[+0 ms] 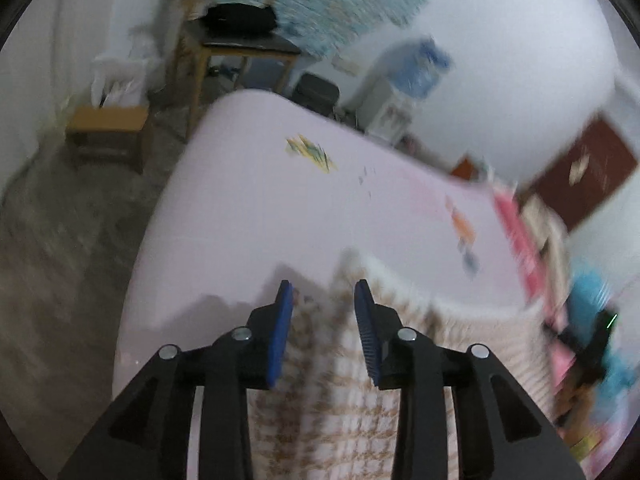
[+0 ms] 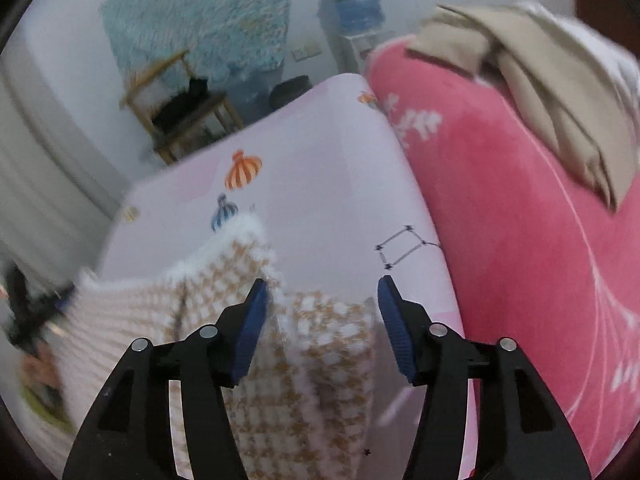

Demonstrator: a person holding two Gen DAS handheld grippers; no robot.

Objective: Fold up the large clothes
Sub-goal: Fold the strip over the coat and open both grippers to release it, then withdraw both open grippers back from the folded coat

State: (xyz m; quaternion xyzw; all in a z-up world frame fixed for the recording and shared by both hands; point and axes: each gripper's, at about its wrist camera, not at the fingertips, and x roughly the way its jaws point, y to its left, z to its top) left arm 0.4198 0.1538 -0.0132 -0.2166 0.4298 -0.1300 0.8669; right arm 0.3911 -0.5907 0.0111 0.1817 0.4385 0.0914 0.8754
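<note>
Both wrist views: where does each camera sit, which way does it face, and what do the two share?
Left wrist: on the left gripper, looking down along its parted fingers over the checked knit garment and pale pink bed sheet toward a wooden chair.
Right wrist: on the right gripper, jaws apart over the same garment, pink blanket alongside.
Shared: garment, sheet, chair, water dispenser. No hand or sleeve shows.

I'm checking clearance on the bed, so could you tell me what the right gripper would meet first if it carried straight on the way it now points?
Most likely the brown-and-white knitted garment, which lies between the open jaws of the right gripper, with the pale pink bedsheet beyond; depth is hard to judge.
</note>
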